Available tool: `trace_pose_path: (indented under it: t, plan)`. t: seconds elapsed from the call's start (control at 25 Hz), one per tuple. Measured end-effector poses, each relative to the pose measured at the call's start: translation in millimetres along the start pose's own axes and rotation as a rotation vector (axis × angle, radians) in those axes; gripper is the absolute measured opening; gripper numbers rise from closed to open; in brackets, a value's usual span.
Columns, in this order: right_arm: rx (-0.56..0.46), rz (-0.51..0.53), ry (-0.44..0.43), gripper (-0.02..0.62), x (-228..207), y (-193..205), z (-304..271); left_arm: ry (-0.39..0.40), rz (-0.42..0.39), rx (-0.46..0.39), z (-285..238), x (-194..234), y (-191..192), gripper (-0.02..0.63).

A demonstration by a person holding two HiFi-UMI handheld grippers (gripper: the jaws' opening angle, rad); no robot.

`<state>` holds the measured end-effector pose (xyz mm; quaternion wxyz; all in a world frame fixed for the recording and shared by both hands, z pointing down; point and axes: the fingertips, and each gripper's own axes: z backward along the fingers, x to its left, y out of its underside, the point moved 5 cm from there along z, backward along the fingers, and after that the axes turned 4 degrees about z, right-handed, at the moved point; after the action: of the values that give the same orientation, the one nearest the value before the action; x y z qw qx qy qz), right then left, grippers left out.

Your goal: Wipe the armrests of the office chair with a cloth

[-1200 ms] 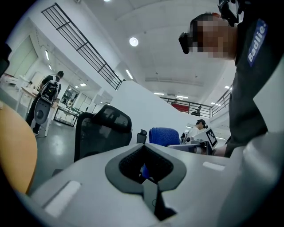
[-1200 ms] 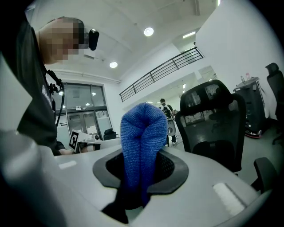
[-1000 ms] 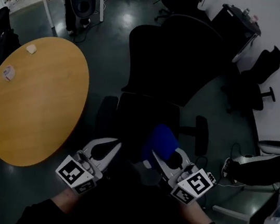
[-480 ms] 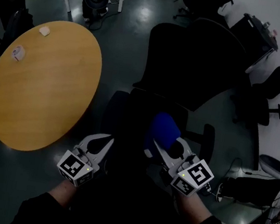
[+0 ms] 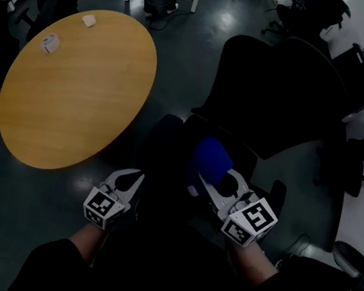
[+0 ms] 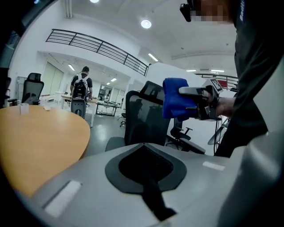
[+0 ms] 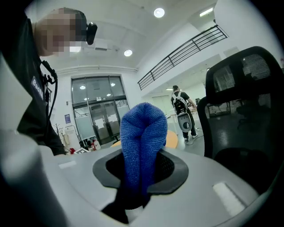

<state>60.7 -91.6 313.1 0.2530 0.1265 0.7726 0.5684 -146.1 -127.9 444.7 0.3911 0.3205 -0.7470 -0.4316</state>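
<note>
Over the near edge of the office chair (image 5: 271, 101) seat, both forearms reach forward side by side. Empty left gripper (image 5: 128, 179) has jaws together; right gripper (image 5: 217, 181) jaws clamped on folded blue cloth (image 5: 211, 157), held above the seat.

Office chair (image 5: 271, 101) straight ahead, seat end nearest; round worktop (image 5: 74, 90) on its left. Small items (image 5: 49, 43) lie on the worktop's far side. Cloth (image 5: 211, 158) is pinched in the right tongs (image 5: 217, 180) above the seat. Left tongs (image 5: 130, 180) are lower left, between worktop and seat.
</note>
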Motion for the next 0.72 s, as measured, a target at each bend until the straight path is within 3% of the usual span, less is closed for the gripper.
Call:
trace_pose_path:
  t: [0.2, 0.72]
  plan:
    - [0.032, 0.007, -0.047, 0.112, -18.4, 5.3, -16.0, -0.055, 0.062, 0.017, -13.0, 8.9, 26.2, 0.020]
    - [0.139, 0.078, -0.075, 0.112, -58.0, 22.7, -80.5, -0.111, 0.120, 0.074, -26.4, 40.0, 68.1, 0.020]
